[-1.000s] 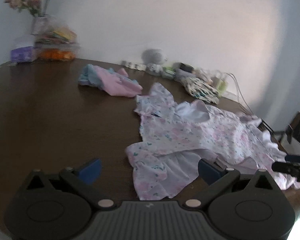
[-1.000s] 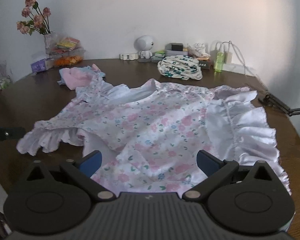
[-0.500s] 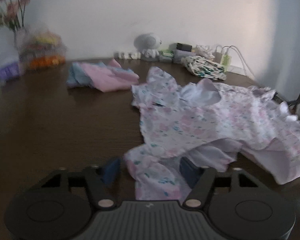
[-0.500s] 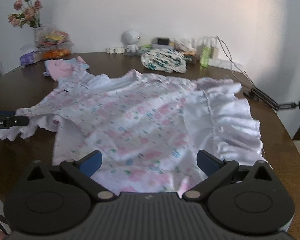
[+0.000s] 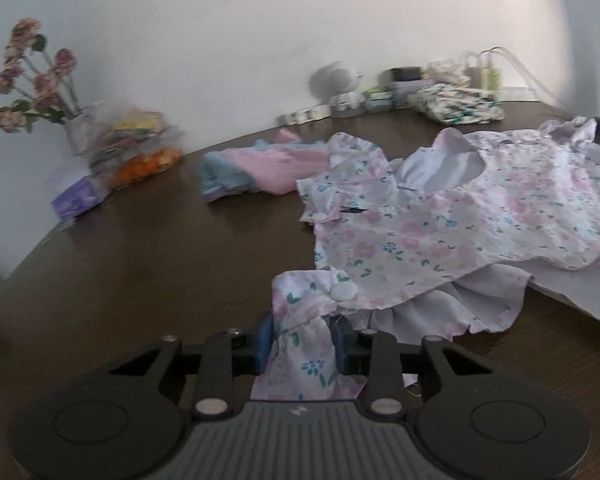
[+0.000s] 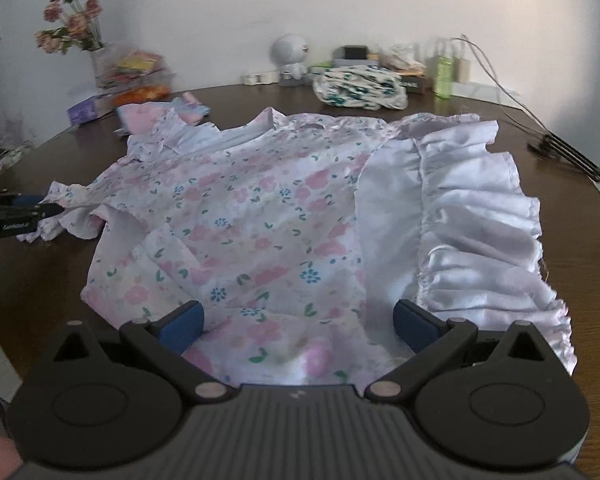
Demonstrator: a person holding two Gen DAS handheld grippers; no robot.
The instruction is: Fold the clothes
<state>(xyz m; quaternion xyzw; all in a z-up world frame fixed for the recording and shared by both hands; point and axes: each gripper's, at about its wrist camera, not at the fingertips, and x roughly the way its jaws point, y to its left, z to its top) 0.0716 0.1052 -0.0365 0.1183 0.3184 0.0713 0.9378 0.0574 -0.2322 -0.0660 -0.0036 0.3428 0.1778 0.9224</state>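
A floral dress (image 5: 440, 232) with a white ruffled hem lies spread on the dark round table (image 5: 140, 260). My left gripper (image 5: 304, 336) is at the near sleeve. Its jaws are closing, and the bunched sleeve fabric fills the gap between the blue pads (image 5: 265, 338). In the right wrist view the dress (image 6: 260, 220) spreads out ahead, and the left gripper (image 6: 20, 216) shows at the sleeve on the left. My right gripper (image 6: 300, 320) stands wide open low over the dress's near edge, with fabric lying under and between its fingers but not pinched.
Folded pink and blue clothes (image 5: 260, 168) lie beyond the dress. A green-print folded cloth (image 6: 360, 88), a white toy robot (image 6: 288, 50), bottles and cables (image 6: 568, 156) line the back. A flower vase (image 5: 76, 136), snack bags and a purple pack (image 5: 76, 200) stand at the left.
The left gripper's jaws went from wide open to closed in around the dress sleeve, and the view rolled. The right gripper sank lower over the dress's near edge, still open.
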